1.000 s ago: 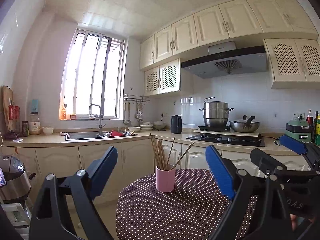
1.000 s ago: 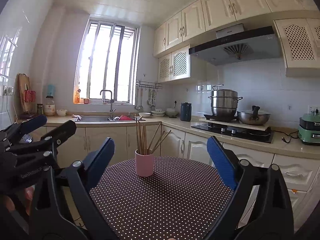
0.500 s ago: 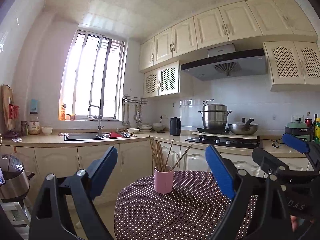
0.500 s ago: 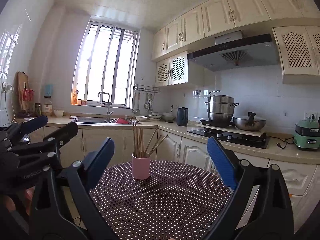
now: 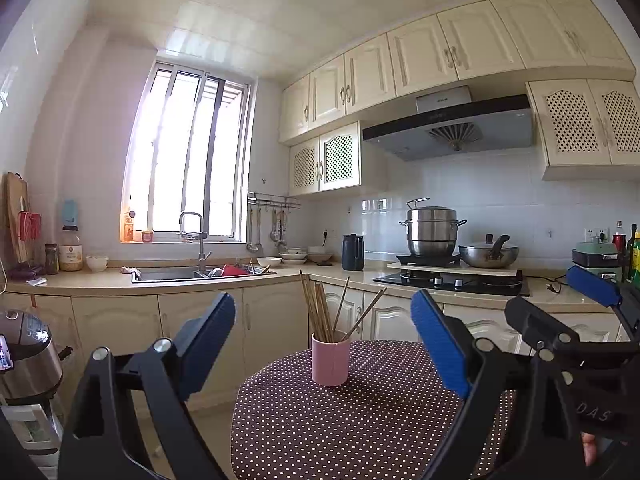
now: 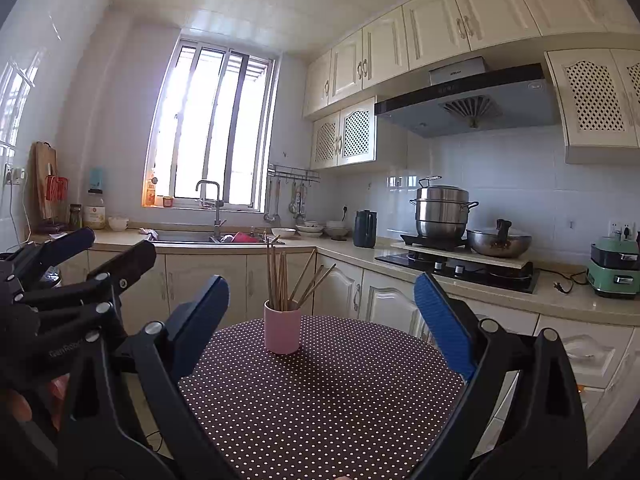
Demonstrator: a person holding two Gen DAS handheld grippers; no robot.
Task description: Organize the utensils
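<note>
A pink cup [image 5: 329, 358] [image 6: 282, 331] stands upright on a round table with a brown polka-dot cloth [image 5: 360, 420] [image 6: 320, 400]. Several wooden chopsticks [image 5: 320, 312] [image 6: 280, 276] stand in the cup, some leaning right. My left gripper [image 5: 320, 344] is open and empty, held above the table's near side, short of the cup. My right gripper [image 6: 320, 320] is open and empty too, beside the left one. Each gripper shows at the edge of the other's view: the right gripper [image 5: 560, 312] and the left gripper [image 6: 92, 256].
Kitchen counters [image 5: 120, 280] run behind the table, with a sink [image 5: 176, 274], a kettle [image 5: 353, 252], a hob with a steel steamer pot [image 5: 433, 229] and a wok [image 5: 489, 254]. A rice cooker [image 5: 24, 352] stands at the left.
Both grippers have drifted slightly upward and tilted, so the cup and table sit lower in view. Jaws stay open; nothing was taken hold of.
</note>
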